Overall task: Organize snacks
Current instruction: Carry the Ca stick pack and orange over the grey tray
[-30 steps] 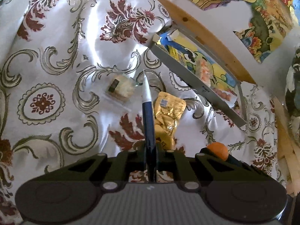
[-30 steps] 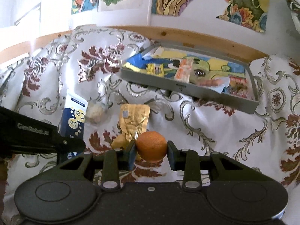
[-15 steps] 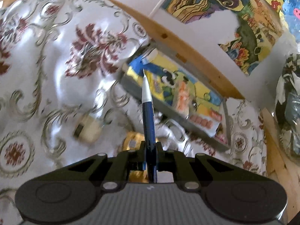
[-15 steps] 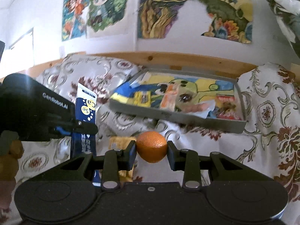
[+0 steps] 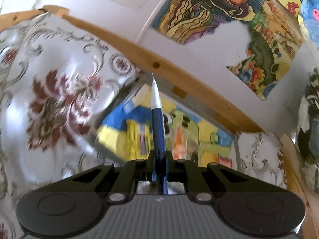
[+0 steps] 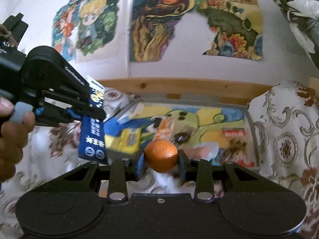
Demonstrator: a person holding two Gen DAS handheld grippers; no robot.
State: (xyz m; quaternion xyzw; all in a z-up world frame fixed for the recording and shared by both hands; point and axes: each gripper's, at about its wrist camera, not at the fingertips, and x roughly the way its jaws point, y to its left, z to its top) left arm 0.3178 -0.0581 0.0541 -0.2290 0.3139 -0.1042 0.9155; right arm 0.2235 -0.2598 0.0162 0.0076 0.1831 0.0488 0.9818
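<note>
Both grippers now lifted from cloth toward tray [image 6: 253, 131]. Left gripper [image 5: 159, 157] pinches blue packet [image 5: 158, 131] edge-on; right gripper [image 6: 161, 160] pinches orange [image 6: 161, 155]. Both snacks above tray front, release likely next.

The snacks in the tray [image 5: 235, 151] look smeary in the left wrist view, so I cannot name them. The orange [image 6: 161, 155] hides some of the tray's floor. The hand [image 6: 10, 131] is cut off at the edge.

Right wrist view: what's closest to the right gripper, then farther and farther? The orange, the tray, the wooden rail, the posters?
1. Orange, between its fingers.
2. Tray, just ahead.
3. Wooden rail, behind the tray.
4. Posters, up on the wall.
</note>
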